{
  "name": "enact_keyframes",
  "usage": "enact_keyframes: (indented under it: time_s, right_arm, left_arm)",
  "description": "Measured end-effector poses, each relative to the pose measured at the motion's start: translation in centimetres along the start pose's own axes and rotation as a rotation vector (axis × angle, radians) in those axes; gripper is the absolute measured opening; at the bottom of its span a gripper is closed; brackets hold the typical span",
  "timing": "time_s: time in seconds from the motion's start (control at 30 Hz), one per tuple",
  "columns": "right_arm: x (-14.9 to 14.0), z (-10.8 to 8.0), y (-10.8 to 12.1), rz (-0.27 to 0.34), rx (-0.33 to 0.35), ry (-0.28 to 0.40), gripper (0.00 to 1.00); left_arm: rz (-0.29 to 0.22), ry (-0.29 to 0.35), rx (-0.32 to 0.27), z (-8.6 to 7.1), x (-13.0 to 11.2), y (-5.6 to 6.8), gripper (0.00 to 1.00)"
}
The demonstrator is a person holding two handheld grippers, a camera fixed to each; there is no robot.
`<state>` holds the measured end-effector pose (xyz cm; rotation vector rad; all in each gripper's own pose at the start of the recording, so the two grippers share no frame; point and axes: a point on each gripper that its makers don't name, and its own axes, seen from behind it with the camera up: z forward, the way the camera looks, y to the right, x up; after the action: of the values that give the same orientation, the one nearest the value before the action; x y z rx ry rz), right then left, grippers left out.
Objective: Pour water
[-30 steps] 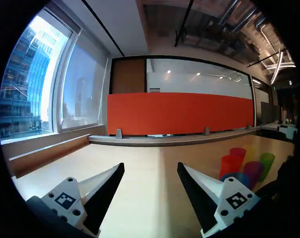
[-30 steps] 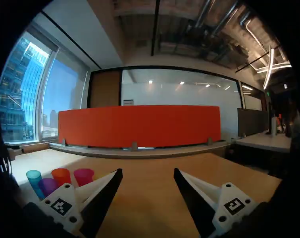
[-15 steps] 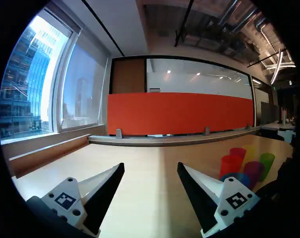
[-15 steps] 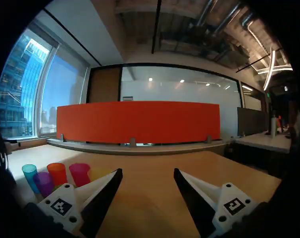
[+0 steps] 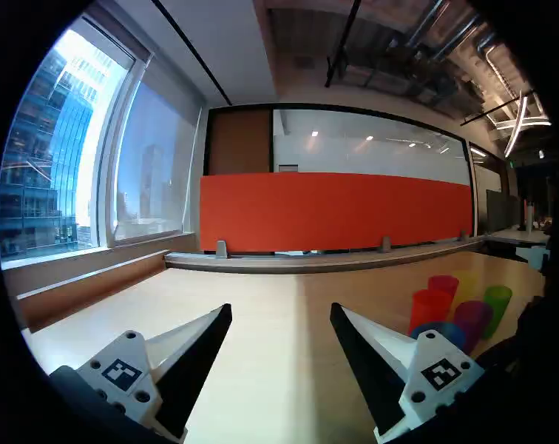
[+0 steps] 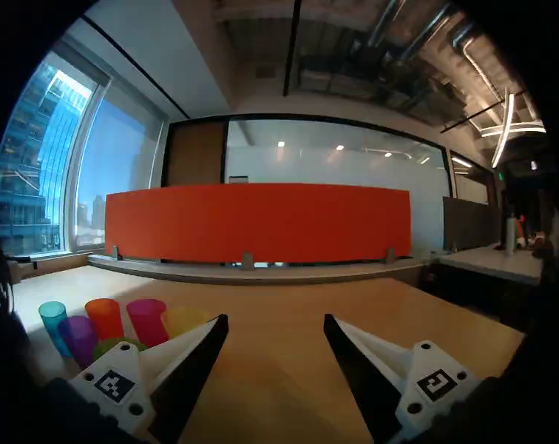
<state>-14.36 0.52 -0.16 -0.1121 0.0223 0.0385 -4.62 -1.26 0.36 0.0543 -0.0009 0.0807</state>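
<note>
Jaws of left gripper (image 5: 279, 311) stand wide apart, nothing between them, low over table (image 5: 131, 296). Right gripper (image 6: 274, 320): same, jaws apart and empty, bare wood ahead.

Cups (image 5: 429, 305) sit in a tight bunch on the table, off to the right in the left gripper view and off to the left in the right gripper view, so likely between the two grippers. Several look to be touching. Green cup (image 6: 117, 344) is half hidden behind the right gripper's own finger.

Risks, as judged:
- Bunch is crowded. A finger slid in beside one cup would likely shove or tip its neighbour.
- Cups look thin and light. A hard squeeze could buckle the wall and slop the contents.
- Which cup holds water cannot be told, so the wrong pick is possible.
- Both grippers closing on one bunch could knock each other.

Far off: orange partition (image 5: 331, 211), window (image 5: 50, 170). Neither is a concern.
</note>
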Motion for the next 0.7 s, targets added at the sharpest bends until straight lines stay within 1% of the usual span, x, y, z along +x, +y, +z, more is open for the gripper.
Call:
enact_keyframes:
  time_s: [0.7]
  right_arm:
    - [-0.06, -0.29, -0.16, 0.001, 0.004, -0.002, 1.0]
  left_arm:
    - [0.0, 0.0, 0.0, 0.03, 0.0, 0.07, 0.99]
